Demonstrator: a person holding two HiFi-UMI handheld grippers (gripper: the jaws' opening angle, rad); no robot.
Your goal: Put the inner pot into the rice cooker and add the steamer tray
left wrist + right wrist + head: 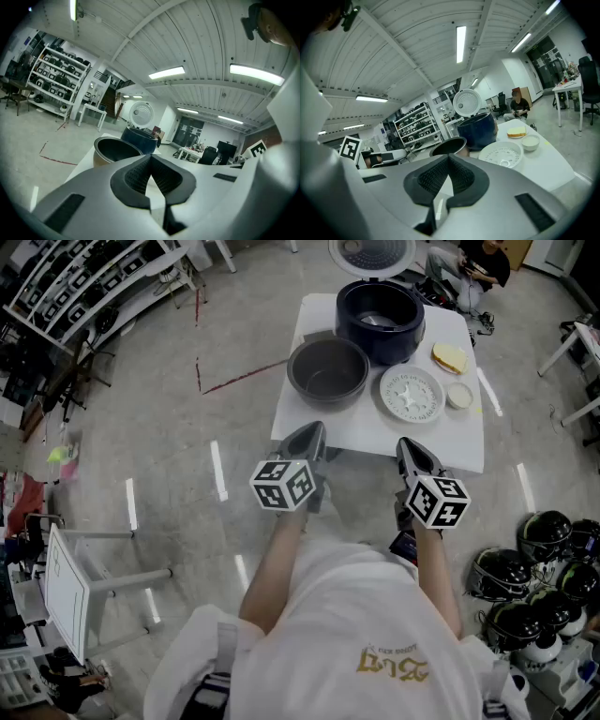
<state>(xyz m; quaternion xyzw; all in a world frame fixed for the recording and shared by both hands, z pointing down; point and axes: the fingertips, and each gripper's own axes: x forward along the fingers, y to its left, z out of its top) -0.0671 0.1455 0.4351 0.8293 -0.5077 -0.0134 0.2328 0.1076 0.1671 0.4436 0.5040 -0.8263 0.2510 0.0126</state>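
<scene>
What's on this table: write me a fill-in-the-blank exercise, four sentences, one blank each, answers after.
In the head view, the inner pot stands to the ___ of the steamer tray.
The lid of the rice cooker stands ___.
The left gripper and the right gripper both have their jaws ___, with nothing between them.
The steamer tray's colour is ___.
Missing words: left; open; shut; white.

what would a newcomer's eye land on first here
The round dark-blue rice cooker stands open at the far side of the white table, with the empty grey metal inner pot at its left front and the white perforated steamer tray beside that. Nearer, the left gripper and right gripper hover shut and empty at the table's near edge.
</scene>
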